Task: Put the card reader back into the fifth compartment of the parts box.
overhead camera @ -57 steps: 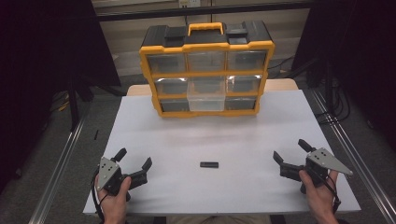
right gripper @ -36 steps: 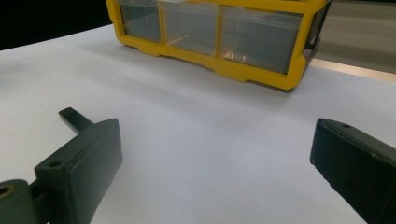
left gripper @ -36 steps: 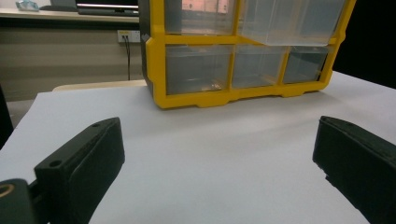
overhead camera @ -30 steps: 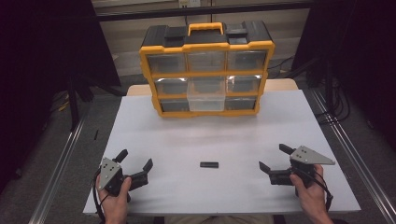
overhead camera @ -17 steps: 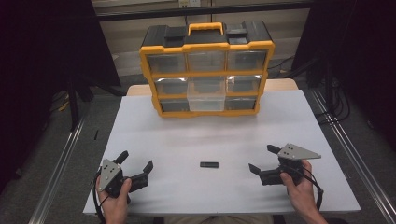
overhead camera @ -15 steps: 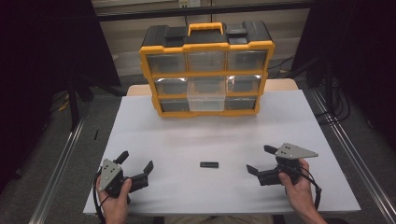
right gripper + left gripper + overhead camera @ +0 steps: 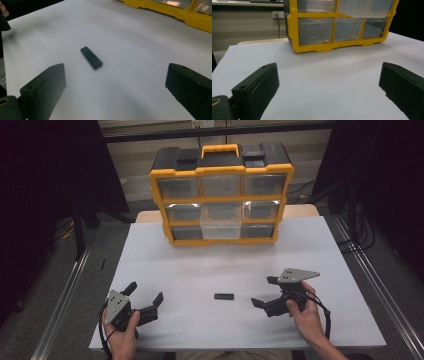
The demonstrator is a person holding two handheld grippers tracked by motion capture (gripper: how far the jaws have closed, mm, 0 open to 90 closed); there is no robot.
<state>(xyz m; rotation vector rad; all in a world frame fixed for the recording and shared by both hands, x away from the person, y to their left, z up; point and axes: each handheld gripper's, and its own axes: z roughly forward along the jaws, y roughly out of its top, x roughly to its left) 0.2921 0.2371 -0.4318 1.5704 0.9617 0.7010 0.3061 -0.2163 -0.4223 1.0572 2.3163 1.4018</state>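
Black bar [image 7: 224,296], small and flat, lies on the white table [image 7: 210,265] near the front edge, roughly centre, nothing touching it. Right gripper [image 7: 265,292] sits just to the bar's right, low over the table, held in the person's right hand [image 7: 303,312], jaws wide and pointed left at the bar with a clear gap between tips and bar. Grey three-cornered plate on top of that gripper is tilted, cable loops round the wrist side. In the right gripper view the bar [image 7: 91,57] lies ahead of the two black jaws, closer to the left jaw's side, angled diagonally, well short of being between them. Left gripper [image 7: 146,296] is at the front left corner of the table, in the left hand [image 7: 121,335], jaws wide too, holding nothing, well apart from the bar. In the left gripper view its jaws frame bare white surface, with the yellow drawer box [image 7: 342,23] straight ahead at the far end. From the high view the drawer box [image 7: 221,195] stands upright at the back of the table, black top with a yellow handle, three rows of clear drawers; the middle drawer [image 7: 220,221] of the lower rows is pulled partway out. Can't tell what's inside any drawer.
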